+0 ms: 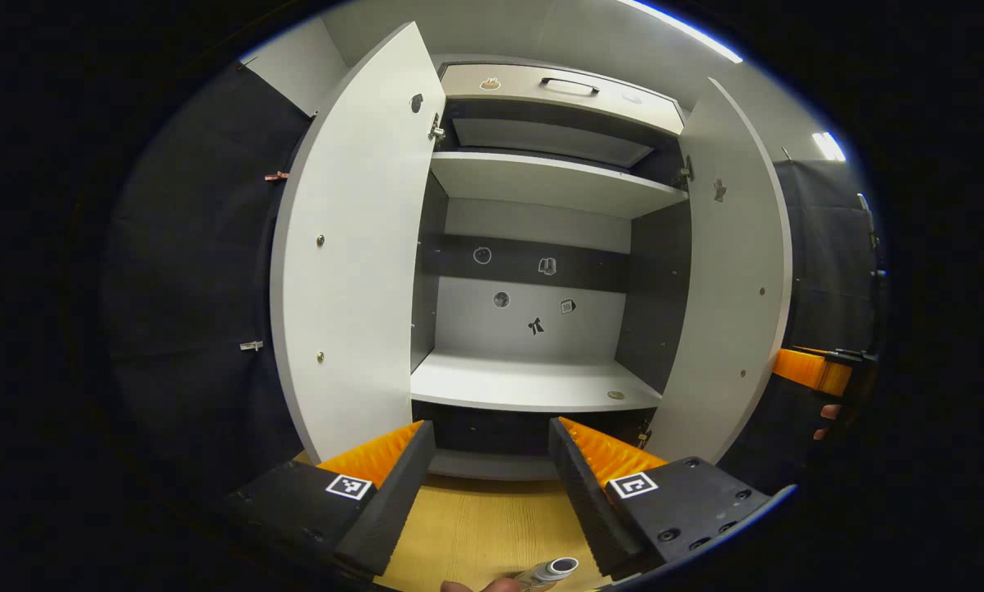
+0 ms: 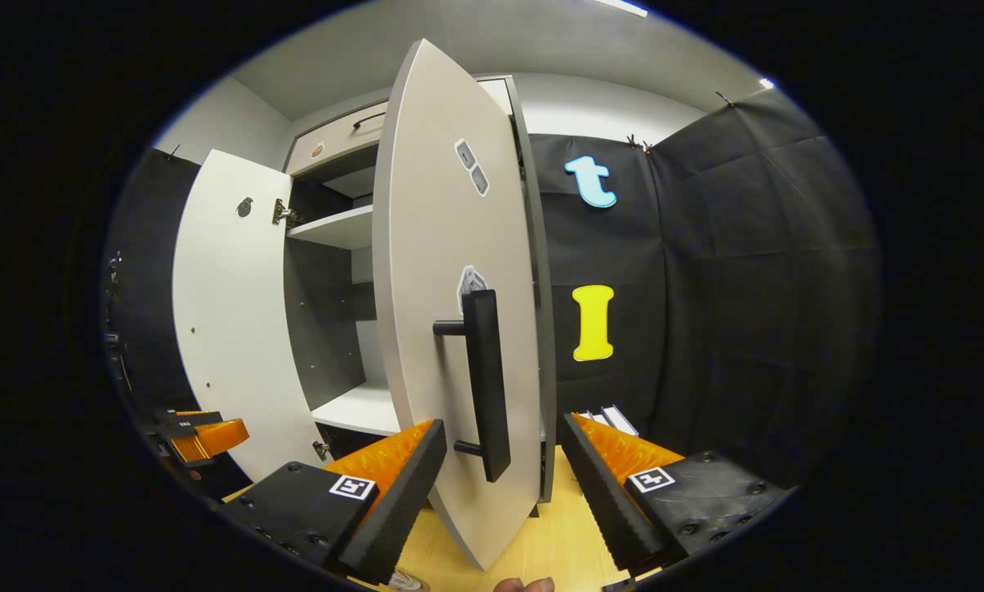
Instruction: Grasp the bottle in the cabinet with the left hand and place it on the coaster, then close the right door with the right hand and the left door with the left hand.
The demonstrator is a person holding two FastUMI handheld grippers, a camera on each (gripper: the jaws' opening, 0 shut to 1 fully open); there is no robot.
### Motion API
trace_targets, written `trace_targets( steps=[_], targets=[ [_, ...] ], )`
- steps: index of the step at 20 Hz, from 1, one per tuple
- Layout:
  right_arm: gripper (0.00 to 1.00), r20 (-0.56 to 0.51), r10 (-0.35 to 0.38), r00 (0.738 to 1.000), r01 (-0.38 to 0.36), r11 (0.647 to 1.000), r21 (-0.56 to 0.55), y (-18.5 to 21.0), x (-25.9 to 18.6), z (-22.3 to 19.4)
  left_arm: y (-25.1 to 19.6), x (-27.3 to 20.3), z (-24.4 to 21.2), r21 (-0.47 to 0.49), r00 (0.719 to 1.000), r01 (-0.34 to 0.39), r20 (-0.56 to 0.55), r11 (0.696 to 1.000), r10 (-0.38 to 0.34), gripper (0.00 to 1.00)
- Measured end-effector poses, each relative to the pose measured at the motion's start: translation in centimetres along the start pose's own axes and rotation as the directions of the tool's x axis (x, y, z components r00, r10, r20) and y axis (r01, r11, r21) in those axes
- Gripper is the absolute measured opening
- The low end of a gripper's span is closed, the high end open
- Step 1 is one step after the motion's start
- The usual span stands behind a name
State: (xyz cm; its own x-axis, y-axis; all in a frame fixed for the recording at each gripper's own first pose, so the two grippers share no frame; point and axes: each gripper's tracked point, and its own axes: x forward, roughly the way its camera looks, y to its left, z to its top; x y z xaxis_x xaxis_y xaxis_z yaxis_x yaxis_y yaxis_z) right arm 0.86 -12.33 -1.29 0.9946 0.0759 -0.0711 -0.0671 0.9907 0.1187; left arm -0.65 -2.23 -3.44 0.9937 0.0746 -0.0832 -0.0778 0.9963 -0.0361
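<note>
In the left gripper view we see the cabinet head on, both doors swung wide and its shelves bare. Our left tool hangs open before it with nothing between its fingers. At the bottom edge, the bottle stands on the table; just its top shows, so we cannot make out the coaster under it. Far right, a hand holds the right tool, cut off by the edge.

In the right gripper view the right tool is spread open around the lower edge of the right door; we cannot tell whether either finger touches it. The door's handle sits between the fingers. The left door stands open beyond.
</note>
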Motion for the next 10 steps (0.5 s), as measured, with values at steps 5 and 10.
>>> trace_targets(
  steps=[5, 10],
  targets=[
    [0.96, -0.011, 0.003, 1.0, -0.003, 1.0, 0.014, 1.6, 2.3, -0.5, 1.1, -0.1, 0.1, 0.002, 1.0, -0.024, 0.001, 1.0, 0.024, 0.89],
    [0.96, -0.019, 0.064, 0.998, -0.063, 0.997, 0.033, 4.6, 4.5, -0.9, 2.5, 0.0, 0.2, 0.024, 0.999, -0.048, 0.003, 0.999, 0.048, 0.89]
  ],
)
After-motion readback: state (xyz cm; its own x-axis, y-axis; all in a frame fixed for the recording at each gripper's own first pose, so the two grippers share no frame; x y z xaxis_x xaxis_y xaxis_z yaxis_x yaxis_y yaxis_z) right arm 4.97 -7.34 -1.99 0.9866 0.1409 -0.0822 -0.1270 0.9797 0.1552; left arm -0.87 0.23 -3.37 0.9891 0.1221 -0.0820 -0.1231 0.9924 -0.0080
